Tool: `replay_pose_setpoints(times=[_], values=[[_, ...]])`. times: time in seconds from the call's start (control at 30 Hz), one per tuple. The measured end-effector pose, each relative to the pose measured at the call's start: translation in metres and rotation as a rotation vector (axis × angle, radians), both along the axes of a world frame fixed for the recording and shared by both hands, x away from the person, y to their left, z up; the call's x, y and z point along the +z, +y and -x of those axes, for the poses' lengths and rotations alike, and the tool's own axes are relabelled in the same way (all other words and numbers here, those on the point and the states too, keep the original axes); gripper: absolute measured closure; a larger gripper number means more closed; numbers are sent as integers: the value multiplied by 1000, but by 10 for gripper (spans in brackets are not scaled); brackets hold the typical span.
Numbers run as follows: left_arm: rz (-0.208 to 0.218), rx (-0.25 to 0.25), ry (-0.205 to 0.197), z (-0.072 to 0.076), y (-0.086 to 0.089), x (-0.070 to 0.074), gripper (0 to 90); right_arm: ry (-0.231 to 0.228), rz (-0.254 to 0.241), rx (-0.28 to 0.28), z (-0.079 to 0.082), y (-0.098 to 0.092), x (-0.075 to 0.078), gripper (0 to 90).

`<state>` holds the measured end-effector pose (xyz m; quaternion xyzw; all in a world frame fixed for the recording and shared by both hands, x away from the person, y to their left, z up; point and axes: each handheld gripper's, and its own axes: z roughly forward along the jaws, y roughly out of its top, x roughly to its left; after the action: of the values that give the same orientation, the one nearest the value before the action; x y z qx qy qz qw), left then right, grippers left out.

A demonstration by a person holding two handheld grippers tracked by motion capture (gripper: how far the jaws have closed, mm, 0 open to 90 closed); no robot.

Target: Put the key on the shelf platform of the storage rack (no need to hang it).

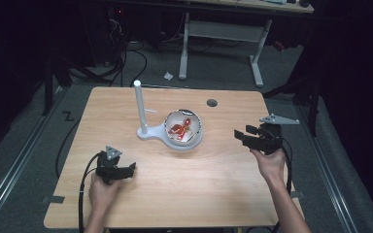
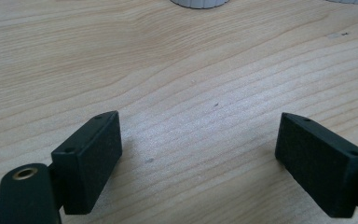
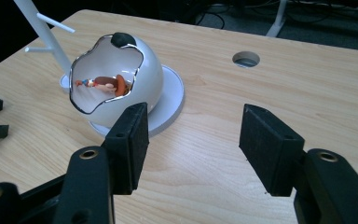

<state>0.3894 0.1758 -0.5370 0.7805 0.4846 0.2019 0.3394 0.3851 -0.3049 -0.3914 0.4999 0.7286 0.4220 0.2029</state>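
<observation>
At table centre, the white egg-shaped shell [image 3: 121, 79] sits on its stand [image 3: 170, 100], between your left gripper [image 1: 121, 170] and right gripper [image 1: 243, 136], both spread empty. Likely smooth, brittle; take its rounded sides gently.

A rectangular table with a light wood-grain top [image 1: 175, 194] and rounded corners stands on a grey floor [image 1: 19, 160]. Near its far edge, right of centre, a small round hole [image 1: 211, 103] pierces the top. Around the middle sits a flat white base [image 1: 151, 133], its round part [image 3: 170, 100] carrying a glossy white egg-shaped shell [image 1: 184, 128] with a jagged opening. A slim white post [image 1: 139, 107] rises upright from the base's left end. Inside the shell lies a small red and orange figure [image 1: 181, 127].
</observation>
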Motion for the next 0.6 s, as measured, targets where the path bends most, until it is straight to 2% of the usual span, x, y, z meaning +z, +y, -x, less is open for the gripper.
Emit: replay_pose_setpoints(times=[0.17,0.6], values=[[2,-1,0,0,0,0,148,-1,-21,-5,5,-6,-3,427],[2,0,-1,0,0,0,149,-1,-37,-20,23,-15,-12,427]])
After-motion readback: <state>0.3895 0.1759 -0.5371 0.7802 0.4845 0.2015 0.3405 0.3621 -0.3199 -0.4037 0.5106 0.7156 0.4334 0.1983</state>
